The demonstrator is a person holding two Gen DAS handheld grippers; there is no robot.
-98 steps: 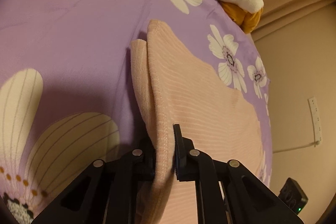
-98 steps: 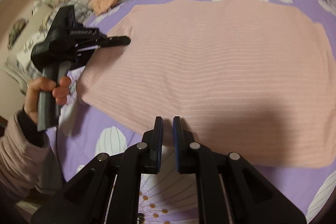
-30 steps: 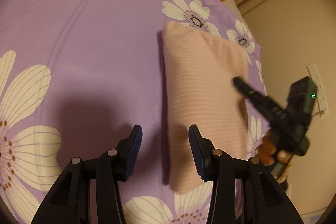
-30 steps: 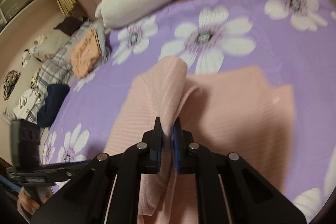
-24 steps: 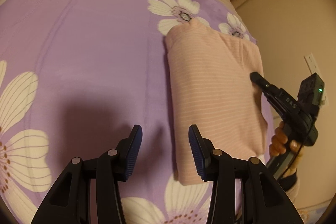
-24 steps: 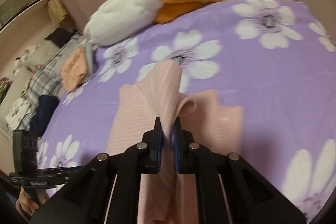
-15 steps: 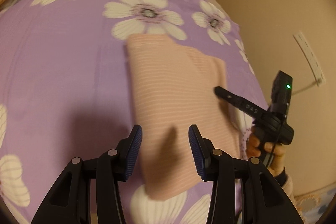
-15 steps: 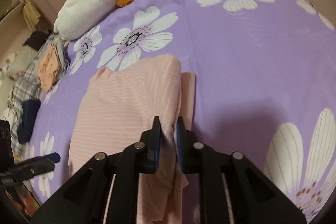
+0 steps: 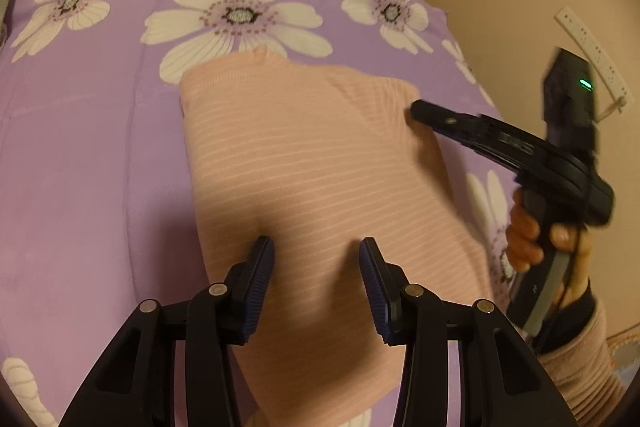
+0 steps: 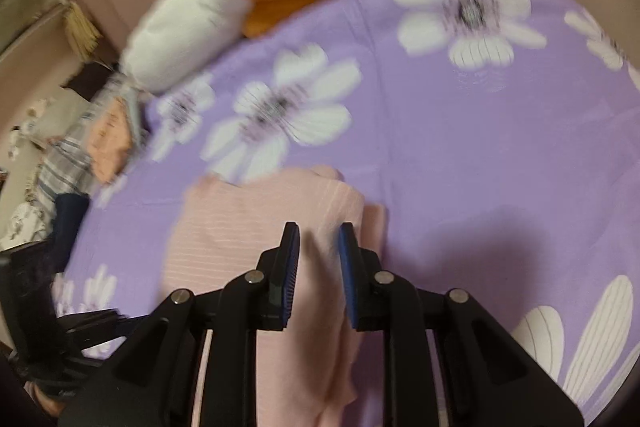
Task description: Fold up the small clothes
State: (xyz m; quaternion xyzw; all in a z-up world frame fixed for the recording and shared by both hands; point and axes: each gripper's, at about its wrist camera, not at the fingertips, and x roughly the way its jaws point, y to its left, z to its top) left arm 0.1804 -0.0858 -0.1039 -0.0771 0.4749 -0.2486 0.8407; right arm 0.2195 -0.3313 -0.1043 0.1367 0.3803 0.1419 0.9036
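Left wrist view: left gripper [image 9: 316, 275], jaws spread and empty, over the pink striped garment [image 9: 312, 163], folded flat at centre of the purple floral bedspread [image 9: 88, 155]; right gripper [image 9: 424, 113] at 3 o'clock.

Right wrist view (blurred): right gripper [image 10: 318, 267], pinching the fold half a second ago, now parted, cloth [image 10: 256, 227] released. Fold judged laid.

Dim warm indoor light, yellowish cast in both views. Left wrist view fairly sharp at centre; right gripper [image 9: 424, 115] slightly motion-blurred. Right wrist view smeared w/ motion blur throughout, esp. the plush pillow [image 10: 192, 27] and the sheet [image 10: 460, 155] flowers. Soft dark shadows fall on sheet and pink garment [image 9: 312, 179] near the fingers. Strong fisheye bending, black vignette at corners.
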